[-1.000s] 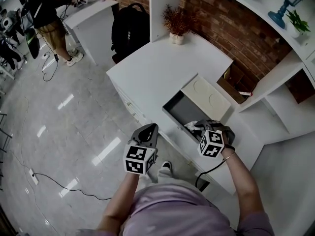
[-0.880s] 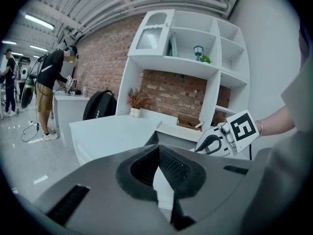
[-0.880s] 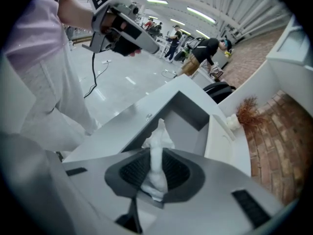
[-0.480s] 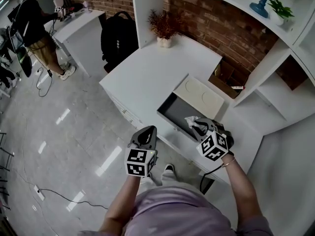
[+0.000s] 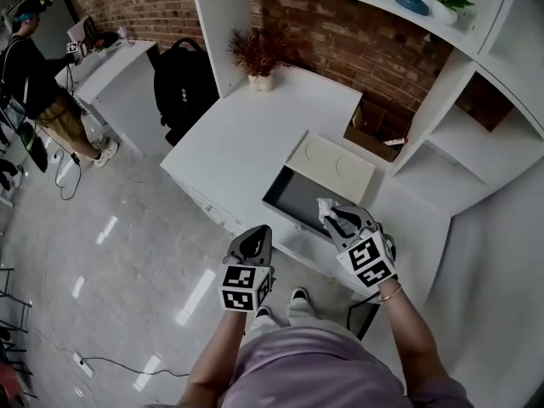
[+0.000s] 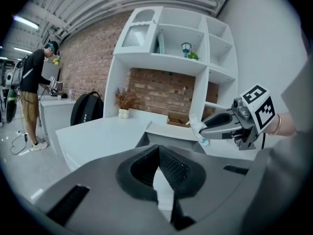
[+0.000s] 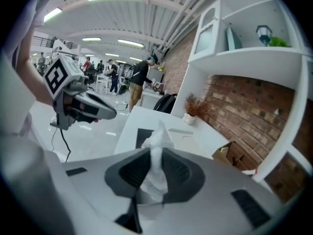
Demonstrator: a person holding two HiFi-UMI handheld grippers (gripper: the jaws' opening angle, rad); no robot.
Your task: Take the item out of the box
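White crumpled wad point(image 7: 156, 155) clamped in right hand-held gripper point(image 5: 334, 219), jaws narrow around it, paper poking up past the tips. Hangs over the near right corner of the open dark box point(image 5: 293, 198), above its rim. Lid point(image 5: 333, 161) flat on the counter point(image 5: 255, 126) behind the box, against its far edge. Left hand-held gripper point(image 5: 257, 238) off the counter's near edge, over the floor point(image 5: 102, 253), jaws pressed together on nothing. Dried plant point(image 5: 255, 58) at the far corner; black backpack point(image 5: 183, 79) down beside the counter.
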